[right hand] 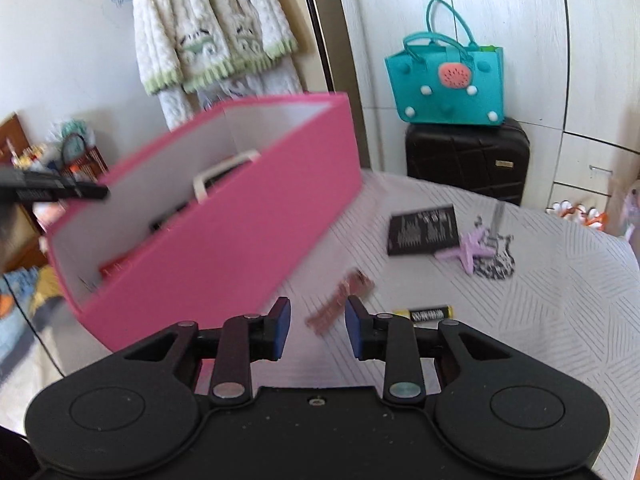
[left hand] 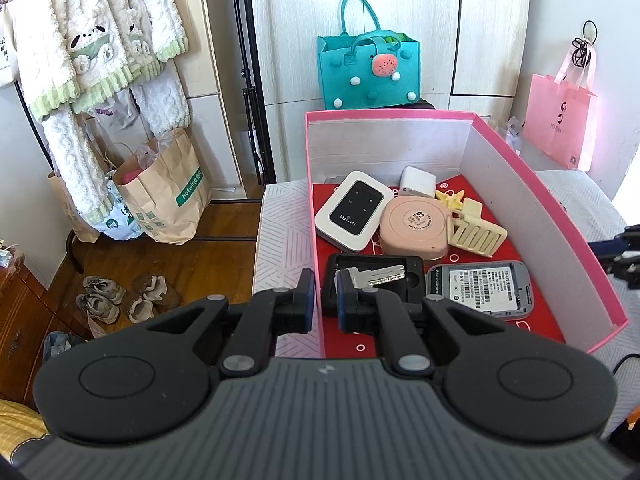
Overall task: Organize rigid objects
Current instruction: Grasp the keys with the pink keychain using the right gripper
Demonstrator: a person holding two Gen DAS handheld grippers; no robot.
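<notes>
A pink box (left hand: 500,184) stands on the white patterned bedcover (left hand: 284,232). My left gripper (left hand: 325,300) is shut on its near left wall. Inside lie a white WiFi router (left hand: 354,210), a pink round case (left hand: 416,226), a cream hair claw (left hand: 476,232), a key (left hand: 378,274) on a black cover, and a grey device (left hand: 482,286). My right gripper (right hand: 318,330) is open beside the pink box (right hand: 240,232), low over the cover. A blurred brown hair clip (right hand: 340,304) lies just beyond its fingertips. Further right lie a yellow-black battery (right hand: 426,313), a flat black battery (right hand: 424,230) and a purple star clip (right hand: 472,252).
A teal felt bag (right hand: 448,80) sits on a black suitcase (right hand: 468,160) behind the bed. Fluffy robes (left hand: 100,40) hang at the left over paper bags (left hand: 164,192) and shoes (left hand: 120,296) on the wood floor. A pink bag (left hand: 560,120) hangs at the right.
</notes>
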